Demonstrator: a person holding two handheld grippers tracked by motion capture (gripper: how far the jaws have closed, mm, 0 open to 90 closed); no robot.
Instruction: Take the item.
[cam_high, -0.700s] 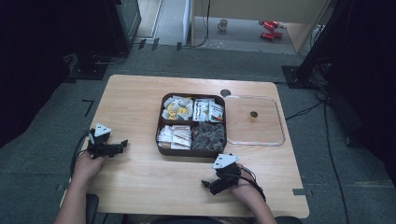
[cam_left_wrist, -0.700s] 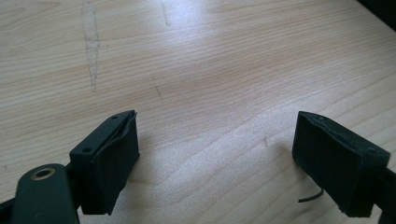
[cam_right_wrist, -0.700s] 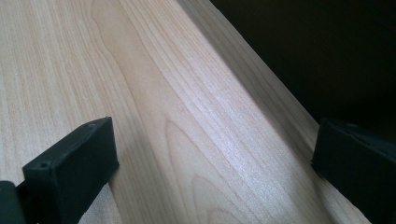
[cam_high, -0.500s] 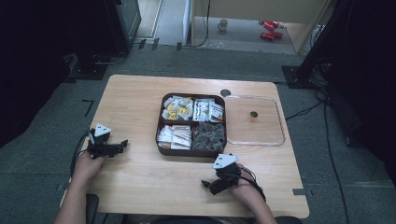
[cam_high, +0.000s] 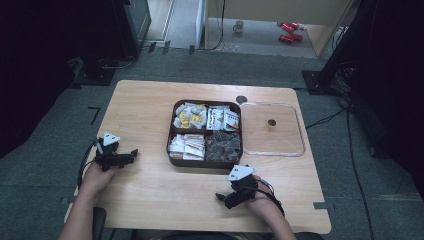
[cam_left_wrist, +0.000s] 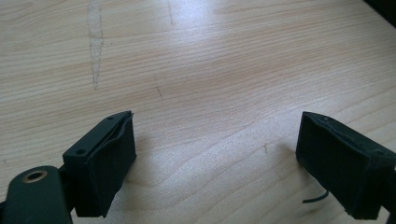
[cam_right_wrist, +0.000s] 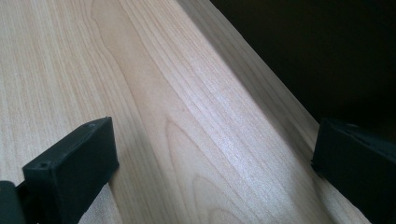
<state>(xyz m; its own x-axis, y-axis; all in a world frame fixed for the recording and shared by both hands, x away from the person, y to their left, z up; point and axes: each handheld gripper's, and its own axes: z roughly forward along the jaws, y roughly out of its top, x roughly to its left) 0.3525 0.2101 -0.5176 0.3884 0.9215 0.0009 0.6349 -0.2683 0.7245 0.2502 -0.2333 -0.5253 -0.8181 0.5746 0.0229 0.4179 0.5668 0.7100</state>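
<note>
1. Left claw (cam_high: 131, 153): rested at the desk's (cam_high: 150, 110) left edge, jaws spread, nothing between them
2. Right claw (cam_high: 220, 196): lay near the front edge, jaws spread, empty
3. Brown four-compartment tray (cam_high: 171, 137): mid-desk, holding packets, apart from both claws
4. Clear lid (cam_high: 295, 130): just right of the tray
</note>
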